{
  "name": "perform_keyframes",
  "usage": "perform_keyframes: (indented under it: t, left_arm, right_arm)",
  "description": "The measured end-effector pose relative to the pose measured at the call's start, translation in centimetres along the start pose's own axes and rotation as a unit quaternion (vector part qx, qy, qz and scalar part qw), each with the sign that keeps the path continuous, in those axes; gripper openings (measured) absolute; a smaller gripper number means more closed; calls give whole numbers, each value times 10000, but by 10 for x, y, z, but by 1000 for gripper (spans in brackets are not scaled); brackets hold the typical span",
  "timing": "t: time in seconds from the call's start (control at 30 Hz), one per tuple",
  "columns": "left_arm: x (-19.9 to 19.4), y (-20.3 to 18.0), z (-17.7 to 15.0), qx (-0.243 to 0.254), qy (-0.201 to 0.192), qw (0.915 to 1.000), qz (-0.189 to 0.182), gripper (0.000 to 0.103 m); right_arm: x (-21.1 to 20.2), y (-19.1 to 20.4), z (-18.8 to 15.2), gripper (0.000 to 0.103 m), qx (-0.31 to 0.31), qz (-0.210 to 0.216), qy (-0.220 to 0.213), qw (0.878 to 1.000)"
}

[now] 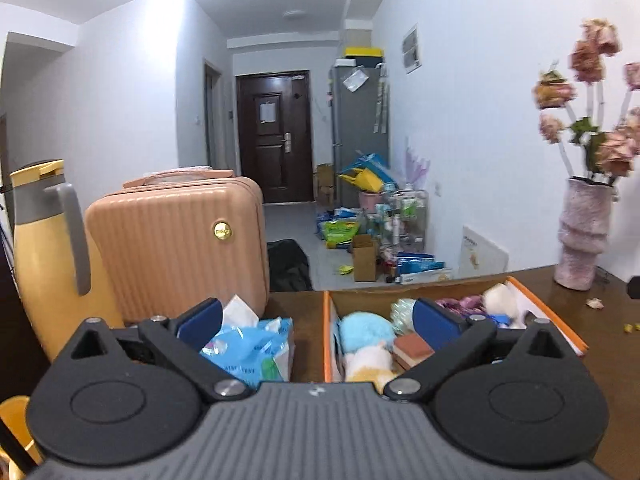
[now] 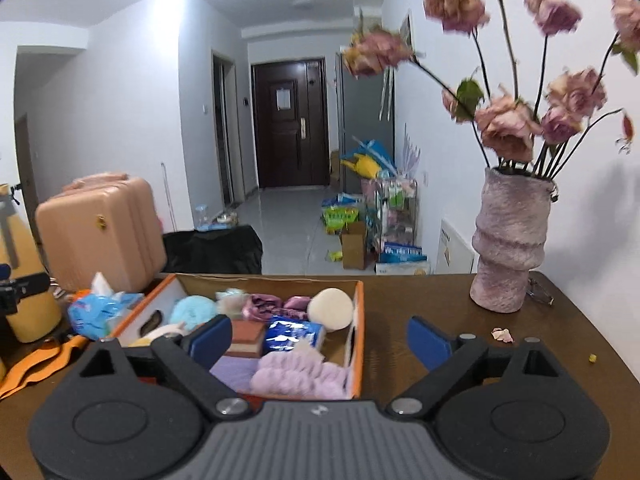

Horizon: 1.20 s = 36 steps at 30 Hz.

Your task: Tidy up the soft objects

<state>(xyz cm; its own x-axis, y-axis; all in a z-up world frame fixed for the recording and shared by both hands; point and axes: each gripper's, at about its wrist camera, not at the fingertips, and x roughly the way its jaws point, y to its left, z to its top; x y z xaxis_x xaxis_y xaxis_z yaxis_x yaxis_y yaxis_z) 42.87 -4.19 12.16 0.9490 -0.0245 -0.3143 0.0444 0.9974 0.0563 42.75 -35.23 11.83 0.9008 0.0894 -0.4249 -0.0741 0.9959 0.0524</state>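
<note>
Both my left tongs and right tongs gape empty; the lilac towel just beyond them looks light, squashy, best pinched mid-fold.

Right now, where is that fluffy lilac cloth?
In the right wrist view, the lilac cloth lies in the near right corner of the orange-edged box, just in front of the blue tissue pack.
</note>
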Motion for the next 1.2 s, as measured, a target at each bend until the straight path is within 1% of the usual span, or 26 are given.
perform_keyframes:
  t: [0.1, 0.17, 0.27, 0.33, 0.4, 0.47, 0.53, 0.6, 0.63, 0.67, 0.73, 0.83, 0.9, 1.0, 1.07, 1.2]
  left_arm:
    - [-26, 6, -15, 8, -104, 9999, 2, 103]
    - [-49, 11, -27, -114, -201, 9997, -7, 103]
    - [-78, 21, -48, -232, -209, 9994, -160, 103]
    - [-100, 23, -68, -198, -158, 9997, -74, 103]
    - [-127, 25, -90, -93, -157, 9998, -16, 103]
    - [-157, 27, -114, -36, -127, 9998, 120, 103]
    - [-188, 26, -137, 58, -212, 9996, 177, 103]
    - [-219, 26, -164, 158, -337, 9991, 211, 103]
    - [-232, 27, -174, 179, -329, 9989, 274, 103]
    - [-245, 27, -184, 145, -263, 9988, 390, 103]
    - [-272, 30, -203, 34, -158, 9990, 411, 103]
    - [-308, 36, -224, -206, -36, 9985, 499, 103]
    - [-331, 36, -235, -107, -106, 9975, 694, 103]
    - [-355, 38, -241, 3, -271, 9972, 695, 103]
    - [-362, 37, -242, 38, -330, 9972, 671, 103]
    - [-360, 40, -239, 23, -356, 9968, 711, 103]
  right_arm:
    - [-28, 16, -13, 96, -155, -72, -151, 9997]
    - [-48, 27, -26, 97, -213, -170, -327, 9991]
    - [-85, 36, -58, 98, -62, -192, -694, 9974]
    - [-109, 41, -84, 98, 55, -215, -830, 9963]
    - [-129, 48, -108, 98, 35, -227, -847, 9961]
    - [-156, 57, -136, 98, -23, -244, -864, 9960]
    - [-183, 67, -161, 98, -166, -255, -916, 9953]
    - [-212, 75, -185, 100, -161, -211, -1039, 9942]
    - [-225, 77, -196, 102, -90, -147, -1117, 9936]
    - [-238, 79, -207, 102, 42, -119, -1145, 9933]
    - [-264, 86, -229, 102, 99, 51, -1120, 9936]
    - [-297, 101, -260, 102, 269, 22, -1062, 9940]
    - [-314, 112, -277, 102, 321, 39, -1060, 9938]
    - [-330, 135, -291, 102, 56, 90, -1077, 9941]
    - [-332, 150, -295, 102, -208, 142, -1095, 9937]
    - [-329, 164, -296, 102, -409, 176, -1073, 9932]
